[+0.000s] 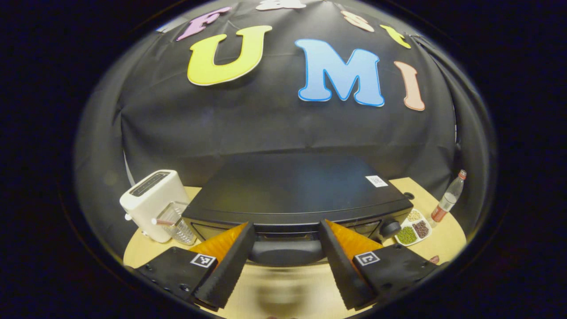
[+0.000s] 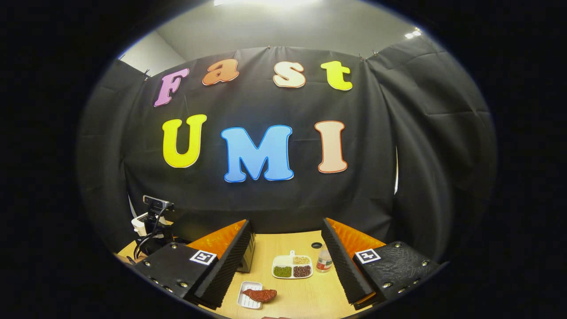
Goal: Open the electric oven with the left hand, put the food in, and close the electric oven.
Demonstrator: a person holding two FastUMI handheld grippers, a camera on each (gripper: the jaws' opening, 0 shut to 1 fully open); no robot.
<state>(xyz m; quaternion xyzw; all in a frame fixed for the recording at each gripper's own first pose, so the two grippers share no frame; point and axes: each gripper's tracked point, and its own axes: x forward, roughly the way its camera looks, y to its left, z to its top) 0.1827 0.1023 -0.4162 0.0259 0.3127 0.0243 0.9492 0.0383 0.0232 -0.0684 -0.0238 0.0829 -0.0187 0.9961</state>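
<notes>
At the oven front, my left gripper (image 1: 287,248) has its fingers spread wide, one either side of the oven door handle (image 1: 287,251), neither clearly touching it. The electric oven (image 1: 297,195) sits on the wooden table (image 1: 443,239), toaster (image 1: 153,204) and glass jug (image 1: 176,223) just beside it, divided bean tray (image 1: 414,228) and bottle (image 1: 448,199) on the other side. My right gripper (image 2: 287,261) is also wide open, holding nothing, above the table. The food, a reddish-brown piece (image 2: 260,294), lies on a small white tray (image 2: 248,296) between those fingers.
</notes>
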